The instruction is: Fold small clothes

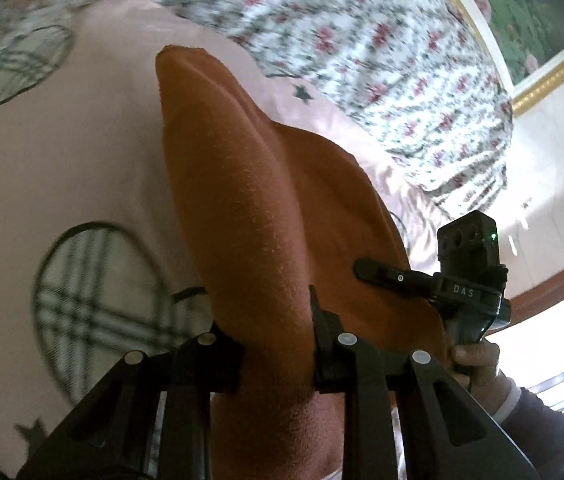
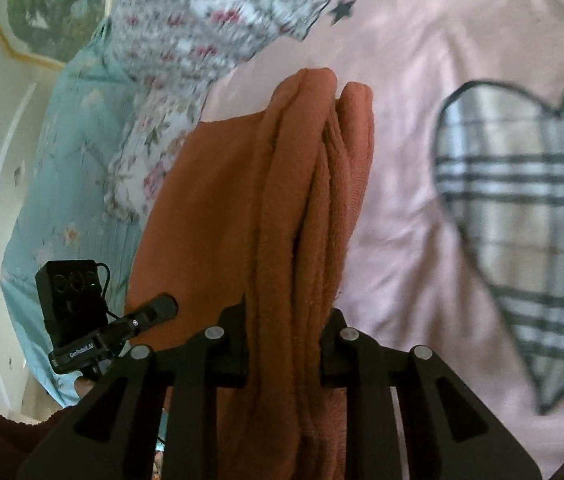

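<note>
Your left gripper (image 1: 276,360) and right gripper (image 2: 284,344) both clamp the bunched orange cloth (image 1: 250,200), lifted above the pink bedsheet (image 1: 62,168).

Rust-orange cloth (image 1: 266,208) in my black grippers, left (image 1: 278,344) and right (image 2: 284,340). Pale pink bedsheet (image 2: 394,200) with grey plaid hearts (image 2: 522,220) and small dark stars (image 2: 343,9). White quilt (image 1: 382,48), red-green floral print. Light blue floral pillow (image 2: 70,152).
</note>
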Tool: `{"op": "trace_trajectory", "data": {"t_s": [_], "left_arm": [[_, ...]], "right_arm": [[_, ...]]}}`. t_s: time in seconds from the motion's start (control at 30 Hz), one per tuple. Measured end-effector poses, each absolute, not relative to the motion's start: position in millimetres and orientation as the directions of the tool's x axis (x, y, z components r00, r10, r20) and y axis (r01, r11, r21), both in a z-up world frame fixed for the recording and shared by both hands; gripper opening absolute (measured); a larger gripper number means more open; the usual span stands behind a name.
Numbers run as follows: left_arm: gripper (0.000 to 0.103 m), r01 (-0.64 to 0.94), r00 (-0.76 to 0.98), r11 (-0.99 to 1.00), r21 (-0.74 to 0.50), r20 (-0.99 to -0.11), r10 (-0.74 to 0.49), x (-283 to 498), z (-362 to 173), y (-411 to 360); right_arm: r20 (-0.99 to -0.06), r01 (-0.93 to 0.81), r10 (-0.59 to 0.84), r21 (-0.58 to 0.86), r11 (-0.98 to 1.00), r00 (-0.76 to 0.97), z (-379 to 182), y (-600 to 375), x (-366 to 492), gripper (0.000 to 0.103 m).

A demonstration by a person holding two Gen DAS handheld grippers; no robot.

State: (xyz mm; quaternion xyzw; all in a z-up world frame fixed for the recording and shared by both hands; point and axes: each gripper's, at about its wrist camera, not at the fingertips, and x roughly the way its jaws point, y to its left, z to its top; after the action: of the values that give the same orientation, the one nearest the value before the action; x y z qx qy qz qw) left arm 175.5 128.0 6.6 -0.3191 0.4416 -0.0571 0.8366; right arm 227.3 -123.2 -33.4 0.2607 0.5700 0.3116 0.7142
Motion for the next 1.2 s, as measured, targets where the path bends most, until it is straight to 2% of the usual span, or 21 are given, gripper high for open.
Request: {"op": "trace_trajectory", "data": {"t_s": [0.1, 0.2, 0.27, 0.33, 0.47, 0.63, 0.7, 0.77, 0.8, 0.87, 0.9, 1.03, 1.1, 1.2], "left_arm": [[0.024, -0.228, 0.587, 0.782, -0.581, -0.722, -0.366, 159, -11, 143], [0.030, -0.283, 0.545, 0.772, -0.569, -0.757, -0.359, 151, -32, 151], [0.037, -0.308, 0.535, 0.763, -0.568, -0.767, -0.356, 146, -37, 156], [0.039, -0.322, 0.538, 0.753, -0.573, -0.765, -0.353, 140, -37, 162], [0.046, -0.334, 0.543, 0.771, -0.542, -0.780, -0.312, 130, -29, 168], [0.047, -0.356, 0.554, 0.788, -0.502, -0.793, -0.254, 121, -19, 172], [0.047, -0.368, 0.551, 0.796, -0.481, -0.802, -0.230, 122, -17, 172], [0.047, -0.374, 0.547, 0.799, -0.471, -0.808, -0.220, 123, -17, 171], [0.047, -0.380, 0.544, 0.799, -0.465, -0.812, -0.214, 123, -18, 170], [0.047, -0.388, 0.537, 0.799, -0.459, -0.818, -0.209, 124, -18, 169], [0.047, -0.389, 0.535, 0.800, -0.456, -0.819, -0.207, 125, -17, 168], [0.047, -0.370, 0.535, 0.819, -0.439, -0.821, -0.199, 126, -12, 162], [0.047, -0.375, 0.516, 0.828, -0.416, -0.836, -0.187, 128, -16, 159], [0.048, -0.393, 0.509, 0.806, -0.444, -0.834, -0.211, 127, -27, 160]], "right_arm": [[-0.672, -0.143, 0.731, 0.717, 0.683, 0.121, -47, -104, 225, 0.023], [-0.717, -0.117, 0.688, 0.678, 0.726, 0.117, -62, -101, 220, 0.025], [-0.729, -0.096, 0.673, 0.667, 0.739, 0.126, -65, -104, 218, 0.028], [-0.748, -0.073, 0.650, 0.647, 0.759, 0.136, -64, -107, 218, 0.039], [-0.805, -0.063, 0.568, 0.566, 0.822, 0.172, -47, -115, 218, 0.044], [-0.800, -0.094, 0.501, 0.500, 0.861, 0.331, -4, -125, 221, 0.044], [-0.804, -0.125, 0.496, 0.483, 0.866, 0.328, -1, -115, 231, 0.044], [-0.828, -0.133, 0.475, 0.456, 0.880, 0.298, -10, -102, 242, 0.042], [-0.834, -0.141, 0.471, 0.450, 0.882, 0.287, -16, -96, 247, 0.036], [-0.846, -0.145, 0.460, 0.436, 0.888, 0.270, -22, -87, 253, 0.017], [-0.844, -0.151, 0.462, 0.437, 0.887, 0.272, -20, -83, 254, 0.012], [-0.722, -0.265, 0.579, 0.515, 0.815, 0.378, 24, -85, 240, 0.010], [-0.748, -0.253, 0.552, 0.491, 0.834, 0.368, 17, -89, 242, 0.010], [-0.802, -0.140, 0.512, 0.494, 0.858, 0.307, -22, -105, 253, 0.010]]}}
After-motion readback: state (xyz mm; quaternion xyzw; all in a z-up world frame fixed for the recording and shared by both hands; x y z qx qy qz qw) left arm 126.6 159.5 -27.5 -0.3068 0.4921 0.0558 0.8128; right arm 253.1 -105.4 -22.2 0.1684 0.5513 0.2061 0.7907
